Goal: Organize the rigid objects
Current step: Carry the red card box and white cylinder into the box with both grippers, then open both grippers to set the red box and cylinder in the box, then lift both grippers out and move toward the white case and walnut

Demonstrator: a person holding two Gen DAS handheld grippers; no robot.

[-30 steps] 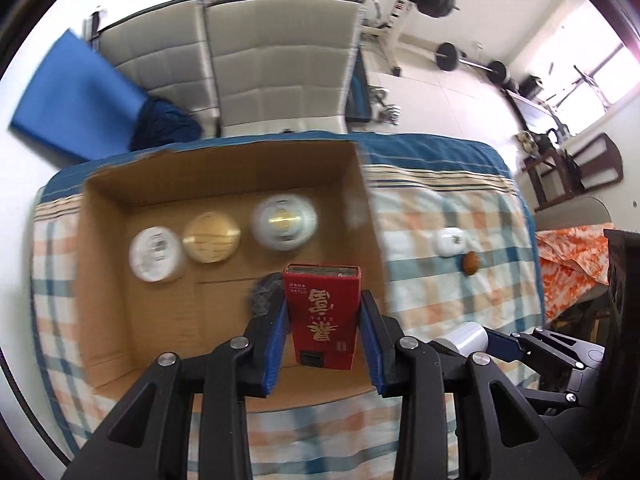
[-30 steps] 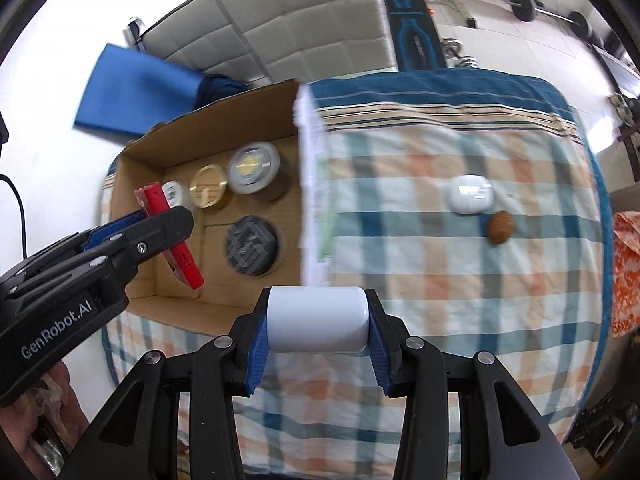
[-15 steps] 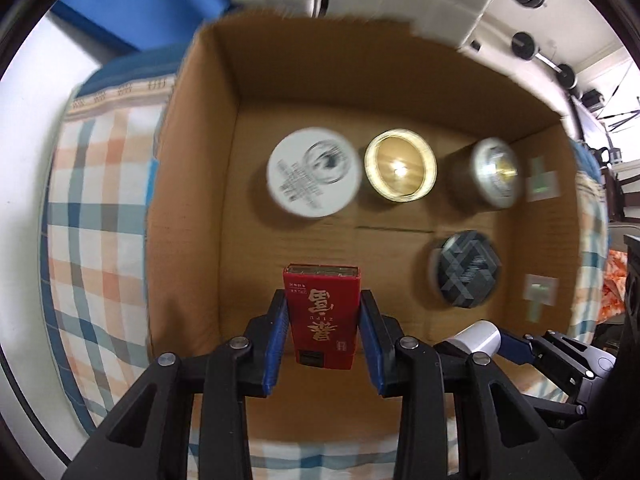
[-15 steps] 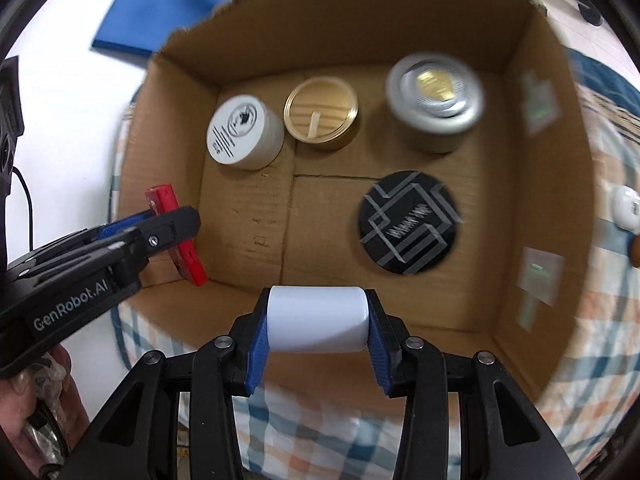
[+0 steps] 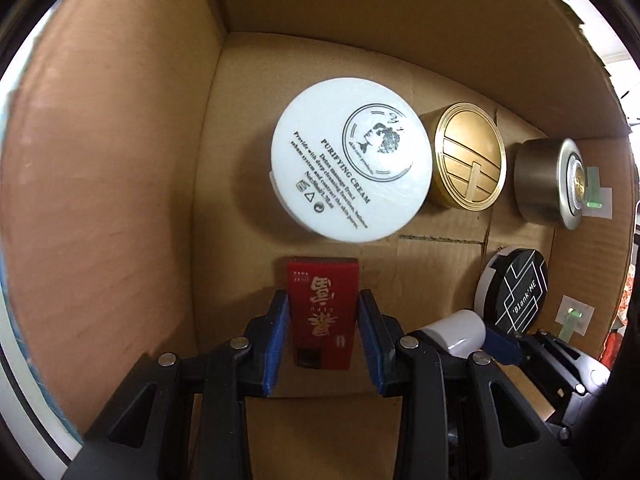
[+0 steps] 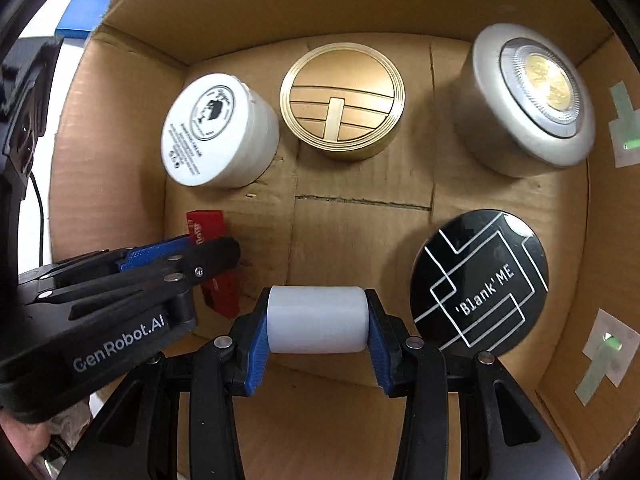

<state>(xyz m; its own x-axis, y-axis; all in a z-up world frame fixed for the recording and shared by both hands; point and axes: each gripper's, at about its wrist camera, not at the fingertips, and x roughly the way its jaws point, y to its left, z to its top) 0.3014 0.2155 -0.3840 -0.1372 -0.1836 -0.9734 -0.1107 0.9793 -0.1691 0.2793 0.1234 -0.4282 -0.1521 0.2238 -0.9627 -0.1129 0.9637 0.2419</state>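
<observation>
left tool (image 5: 323, 332) grips red pack (image 5: 322, 316), right tool (image 6: 318, 322) clamps white cylinder (image 6: 318, 319), both low inside box (image 6: 120, 120) w/ white jar (image 5: 351, 160) just ahead; letting go crooked could tip either onto it.

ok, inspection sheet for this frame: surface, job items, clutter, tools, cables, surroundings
Surface: cardboard box floor, taped seam, tape patches on right wall.
Job's things: back row white cream jar, gold tin, silver tin; black disc in front at right. Red box and white cylinder held inside the box.
Clutter: nothing seen.
Grippers: left tool shut on red box; right tool shut on white cylinder.
Cables: black cable outside the box's left wall.
Surroundings: blue item beyond the box's far corner; little else visible.
</observation>
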